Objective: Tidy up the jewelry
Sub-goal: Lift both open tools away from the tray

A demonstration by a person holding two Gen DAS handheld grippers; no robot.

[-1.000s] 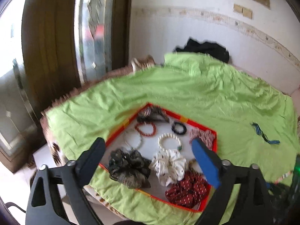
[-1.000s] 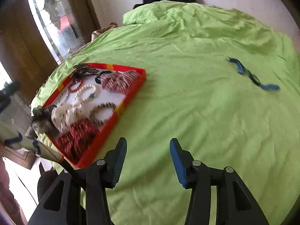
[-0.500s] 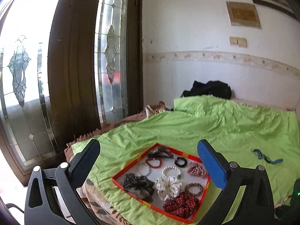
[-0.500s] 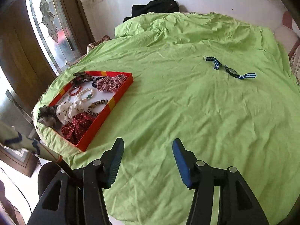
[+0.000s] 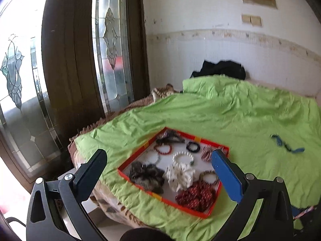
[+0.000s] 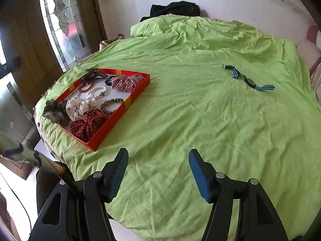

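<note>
both claws gaped wide, holding nothing: left claw (image 5: 158, 166) hung over the red tray (image 6: 120, 112) of scrunchies and bracelets at the bed's (image 6: 200, 120) corner, right claw (image 6: 158, 167) above bare green sheet. striped watch (image 6: 248, 80) lay well apart from the tray.

Lime-green sheet (image 6: 200, 120); red tray (image 6: 138, 92) with yellow patches. Inside, a red white-dotted scrunchie (image 6: 88, 122) and a white dark-speckled one (image 6: 80, 105). Blue-striped watch (image 6: 248, 80) at right.

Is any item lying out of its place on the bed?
Yes. A blue striped strap watch lies alone on the green bedsheet, far from the red tray that holds the other bracelets and scrunchies. Both grippers are open and empty.
</note>
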